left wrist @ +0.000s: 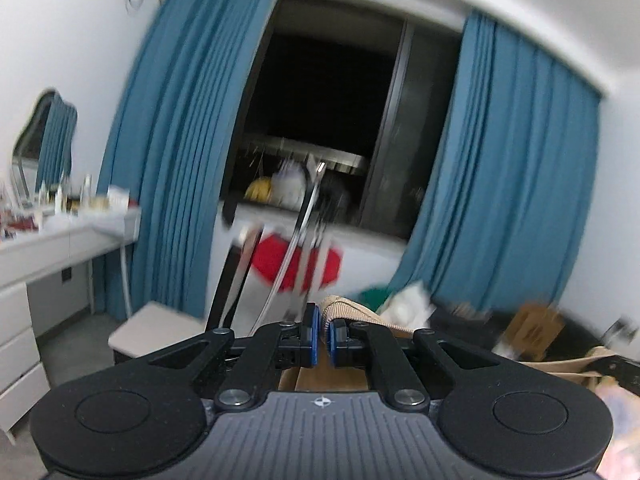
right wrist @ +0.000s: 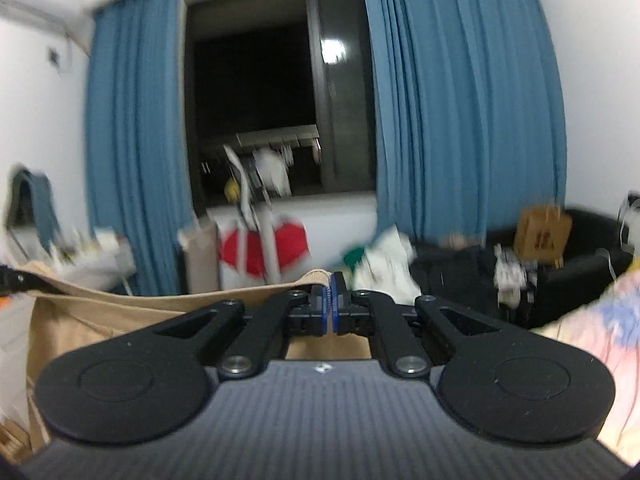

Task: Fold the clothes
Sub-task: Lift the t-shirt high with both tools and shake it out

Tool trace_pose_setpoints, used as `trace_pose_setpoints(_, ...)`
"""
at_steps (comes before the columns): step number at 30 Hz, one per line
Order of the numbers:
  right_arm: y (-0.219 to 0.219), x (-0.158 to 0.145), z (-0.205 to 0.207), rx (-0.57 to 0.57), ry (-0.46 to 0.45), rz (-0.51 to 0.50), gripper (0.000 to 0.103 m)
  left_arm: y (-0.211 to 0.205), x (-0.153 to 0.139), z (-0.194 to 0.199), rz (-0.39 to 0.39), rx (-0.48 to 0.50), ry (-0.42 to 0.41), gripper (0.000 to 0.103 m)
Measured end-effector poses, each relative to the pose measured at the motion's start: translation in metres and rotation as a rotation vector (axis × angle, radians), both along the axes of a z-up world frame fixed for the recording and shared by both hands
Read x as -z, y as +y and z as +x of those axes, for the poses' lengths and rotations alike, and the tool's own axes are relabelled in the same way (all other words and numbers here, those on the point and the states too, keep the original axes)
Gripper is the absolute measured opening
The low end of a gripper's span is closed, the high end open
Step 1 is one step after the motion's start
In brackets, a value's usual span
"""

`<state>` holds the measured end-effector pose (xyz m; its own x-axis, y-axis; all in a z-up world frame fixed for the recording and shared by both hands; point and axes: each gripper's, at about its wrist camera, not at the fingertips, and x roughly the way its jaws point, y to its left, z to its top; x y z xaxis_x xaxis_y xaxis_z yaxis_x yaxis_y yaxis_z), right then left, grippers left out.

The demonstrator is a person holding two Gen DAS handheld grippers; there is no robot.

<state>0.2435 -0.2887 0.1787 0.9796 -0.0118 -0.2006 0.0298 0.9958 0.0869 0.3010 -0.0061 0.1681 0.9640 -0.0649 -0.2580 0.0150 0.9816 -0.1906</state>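
Observation:
A tan ribbed garment is held up in the air between both grippers. My left gripper is shut on one ribbed corner of it. My right gripper is shut on the other corner. In the right wrist view the tan cloth stretches left from the jaws and hangs down. The left gripper's tip shows at that view's far left edge. Both views are blurred by motion.
Blue curtains frame a dark window. A white dresser with clutter and a mirror is on the left. A black sofa holds a brown box and clothes. A red object stands under the window. Pink bedding is at right.

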Motion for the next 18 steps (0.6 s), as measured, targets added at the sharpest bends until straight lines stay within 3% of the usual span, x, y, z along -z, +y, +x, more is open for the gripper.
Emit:
trace_pose_setpoints(6, -0.031, 0.164, 0.158, 0.018, 0.274, 0.077, 0.005, -0.024, 0.17, 0.153, 0.062, -0.006, 0.225, 0.006)
trace_pose_setpoints(10, -0.049, 0.255, 0.203, -0.031, 0.389, 0.192, 0.005, -0.026, 0.255, 0.229, 0.123, 0.029, 0.365, 0.006)
trace_pose_setpoints(13, -0.054, 0.289, 0.221, -0.062, 0.453, 0.217, 0.006, -0.022, 0.295, 0.26, 0.132, 0.061, 0.435, 0.006)
trace_pose_setpoints(18, -0.059, 0.303, 0.236, -0.097, 0.512, 0.259, 0.007, -0.021, 0.307, 0.264, 0.217, 0.118, 0.446, 0.012)
